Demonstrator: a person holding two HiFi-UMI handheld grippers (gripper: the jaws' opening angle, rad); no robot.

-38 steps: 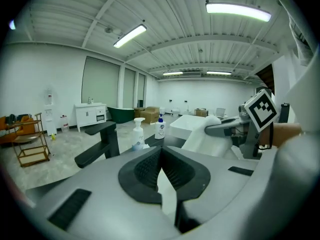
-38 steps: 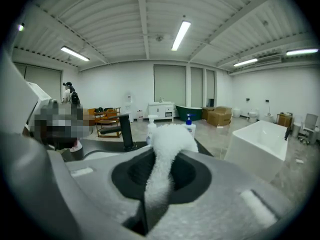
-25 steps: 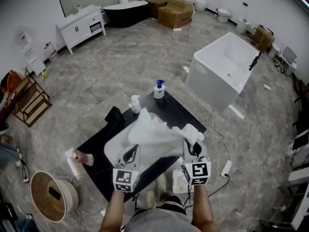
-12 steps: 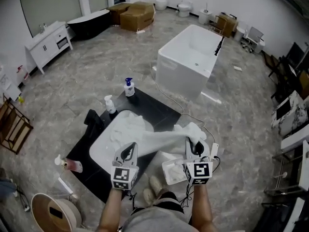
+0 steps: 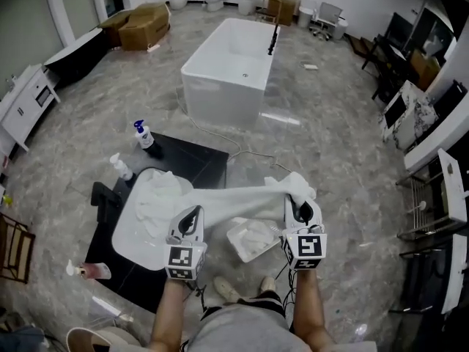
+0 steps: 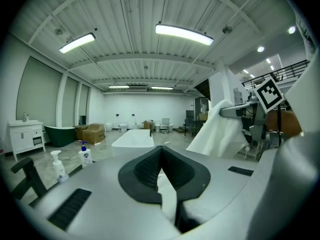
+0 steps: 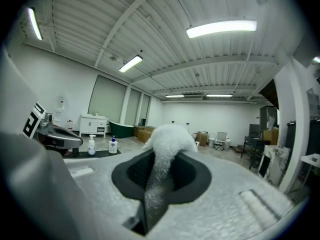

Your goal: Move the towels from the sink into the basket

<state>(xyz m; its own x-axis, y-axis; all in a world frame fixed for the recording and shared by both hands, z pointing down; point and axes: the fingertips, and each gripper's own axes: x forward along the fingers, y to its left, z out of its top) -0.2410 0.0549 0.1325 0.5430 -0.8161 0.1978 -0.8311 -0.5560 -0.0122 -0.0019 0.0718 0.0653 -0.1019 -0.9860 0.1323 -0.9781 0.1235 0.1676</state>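
Towel (image 5: 234, 196) swung right, left gripper (image 5: 192, 214), right gripper (image 5: 301, 210) clamped

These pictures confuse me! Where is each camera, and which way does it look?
Head view: on the person's head, looking steeply down at the towel stretched between left gripper and right gripper, near sink and basket; both forearms show.
Left gripper view: on the left gripper, looking along its jaws, shut on the towel, toward the bathtub.
Right gripper view: on the right gripper, looking along its jaws, also shut on the towel.
Shared: each gripper view catches the other gripper.
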